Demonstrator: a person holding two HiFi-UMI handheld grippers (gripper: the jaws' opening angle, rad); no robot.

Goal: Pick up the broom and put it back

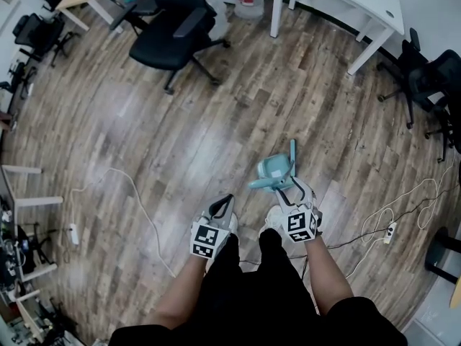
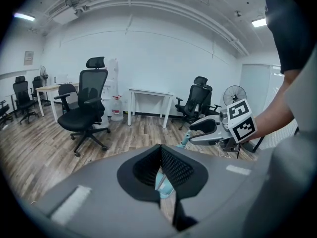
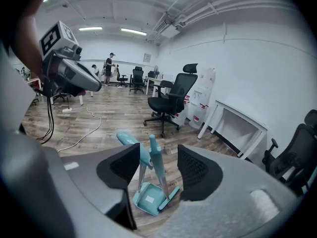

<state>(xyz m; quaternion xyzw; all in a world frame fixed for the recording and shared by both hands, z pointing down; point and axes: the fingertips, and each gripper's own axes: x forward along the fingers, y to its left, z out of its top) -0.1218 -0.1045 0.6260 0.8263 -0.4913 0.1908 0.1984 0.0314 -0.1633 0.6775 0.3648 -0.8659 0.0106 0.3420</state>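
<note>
A teal broom [image 3: 154,165] stands upright, clipped into its teal long-handled dustpan [image 3: 148,200], on the wood floor. My right gripper [image 3: 159,155] is open, its jaws wide on either side of the two handles, and neither pad touches them. In the head view the set [image 1: 274,171] stands just ahead of the right gripper [image 1: 294,187]. My left gripper [image 1: 222,206] hangs to the left of it, shut and empty. In the left gripper view its jaws [image 2: 161,150] meet, and the right gripper [image 2: 205,128] shows beside a teal handle [image 2: 184,140].
A black office chair [image 1: 173,27] stands ahead on the left and a white table [image 1: 346,6] at the far right. More chairs [image 1: 432,85] line the right wall. Cables [image 1: 137,200] and a power strip [image 1: 391,231] lie on the floor on both sides.
</note>
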